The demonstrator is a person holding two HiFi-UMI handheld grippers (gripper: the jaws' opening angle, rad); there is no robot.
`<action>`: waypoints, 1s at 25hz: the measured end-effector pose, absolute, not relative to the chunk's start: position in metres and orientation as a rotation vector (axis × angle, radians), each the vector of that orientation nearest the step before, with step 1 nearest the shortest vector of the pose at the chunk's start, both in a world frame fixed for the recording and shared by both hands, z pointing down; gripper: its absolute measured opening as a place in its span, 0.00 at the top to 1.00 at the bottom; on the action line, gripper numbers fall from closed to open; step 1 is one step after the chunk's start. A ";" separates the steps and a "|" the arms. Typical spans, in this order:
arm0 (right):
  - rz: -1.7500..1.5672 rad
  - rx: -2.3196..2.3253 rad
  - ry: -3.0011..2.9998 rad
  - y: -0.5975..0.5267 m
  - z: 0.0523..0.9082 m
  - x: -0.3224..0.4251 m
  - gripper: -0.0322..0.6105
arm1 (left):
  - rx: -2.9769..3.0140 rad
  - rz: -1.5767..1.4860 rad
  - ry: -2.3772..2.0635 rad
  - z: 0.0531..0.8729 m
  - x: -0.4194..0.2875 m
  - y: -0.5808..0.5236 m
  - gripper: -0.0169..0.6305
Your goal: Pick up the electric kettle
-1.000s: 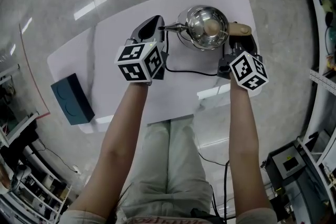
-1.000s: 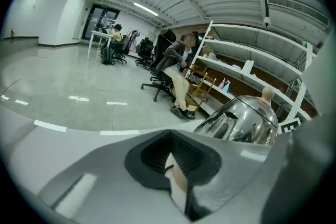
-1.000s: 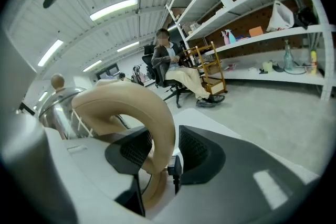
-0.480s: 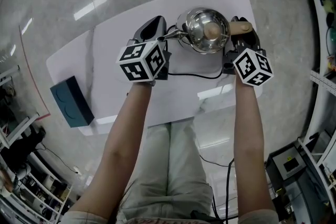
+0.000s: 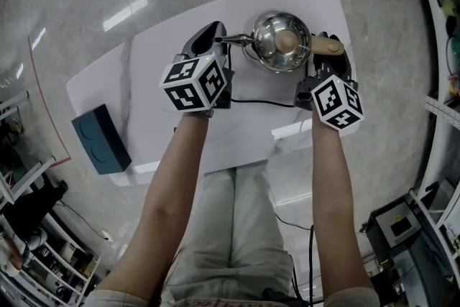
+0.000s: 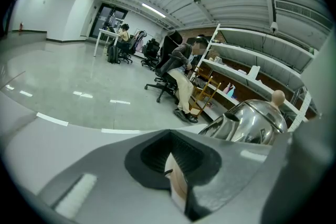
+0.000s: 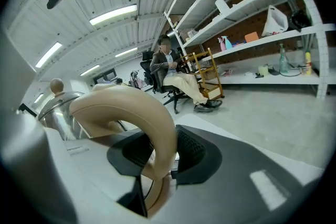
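Observation:
The electric kettle [image 5: 279, 42] is shiny steel with a wooden lid knob and a tan curved handle [image 5: 328, 47]. It is at the far middle of the white table [image 5: 144, 61]. My right gripper [image 5: 323, 62] is shut on that handle, and the right gripper view shows the handle [image 7: 131, 113] pinched between the dark pads of the right gripper [image 7: 157, 165]. My left gripper [image 5: 207, 36] is just left of the spout, its jaws closed with only a pale sliver between them. In the left gripper view the kettle [image 6: 254, 120] is ahead and to the right of the left gripper [image 6: 176, 176].
A black power cable [image 5: 259, 103] runs across the table between my hands. A dark teal box [image 5: 100, 139] lies at the table's left edge. A cart [image 5: 395, 226] stands on the floor at right. Shelving [image 7: 252, 13] and seated people are far off.
My right gripper and the kettle handle drifted slightly up and right, then came back toward me. The left gripper has barely moved.

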State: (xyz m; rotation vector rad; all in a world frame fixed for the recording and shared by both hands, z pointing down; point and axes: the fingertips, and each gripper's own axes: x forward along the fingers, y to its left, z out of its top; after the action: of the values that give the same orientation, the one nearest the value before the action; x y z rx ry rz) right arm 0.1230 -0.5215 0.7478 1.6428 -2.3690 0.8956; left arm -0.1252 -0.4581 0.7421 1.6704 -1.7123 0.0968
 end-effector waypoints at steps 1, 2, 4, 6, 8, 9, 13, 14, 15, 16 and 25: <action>0.903 1.663 -2.360 -0.520 0.747 0.124 0.73 | 1.670 0.092 -1.715 0.740 -0.126 -0.458 0.96; 0.910 1.678 -2.354 -0.518 0.746 0.125 0.73 | 1.671 0.088 -1.717 0.738 -0.126 -0.458 0.96; 0.922 1.701 -2.348 -0.515 0.744 0.127 0.72 | 1.676 0.084 -1.718 0.736 -0.127 -0.458 0.96; 0.935 1.720 -2.355 -0.515 0.739 0.126 0.72 | 1.691 0.081 -1.715 0.732 -0.127 -0.460 0.96; 0.951 1.735 -2.372 -0.516 0.730 0.123 0.72 | 1.706 0.073 -1.714 0.726 -0.127 -0.462 0.96; 0.957 1.741 -2.380 -0.516 0.724 0.122 0.72 | 1.711 0.066 -1.716 0.722 -0.128 -0.462 0.96; 0.950 1.761 -2.390 -0.511 0.699 0.119 0.72 | 1.713 0.035 -1.729 0.705 -0.130 -0.458 0.96; 0.949 1.770 -2.384 -0.509 0.694 0.120 0.72 | 1.716 0.029 -1.732 0.699 -0.131 -0.456 0.96; 0.949 1.780 -2.378 -0.507 0.689 0.120 0.72 | 1.721 0.024 -1.736 0.694 -0.131 -0.455 0.96; 0.951 1.791 -2.372 -0.505 0.683 0.120 0.72 | 1.726 0.018 -1.738 0.688 -0.132 -0.454 0.96; 0.970 1.887 -2.334 -0.482 0.626 0.121 0.71 | 1.754 -0.053 -1.757 0.633 -0.133 -0.442 0.96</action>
State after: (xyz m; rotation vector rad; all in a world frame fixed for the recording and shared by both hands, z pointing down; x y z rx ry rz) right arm 0.1212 -0.4819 0.6262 1.8872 -2.3339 0.9696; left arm -0.1333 -0.4423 0.6325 1.7538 -1.7565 -0.0530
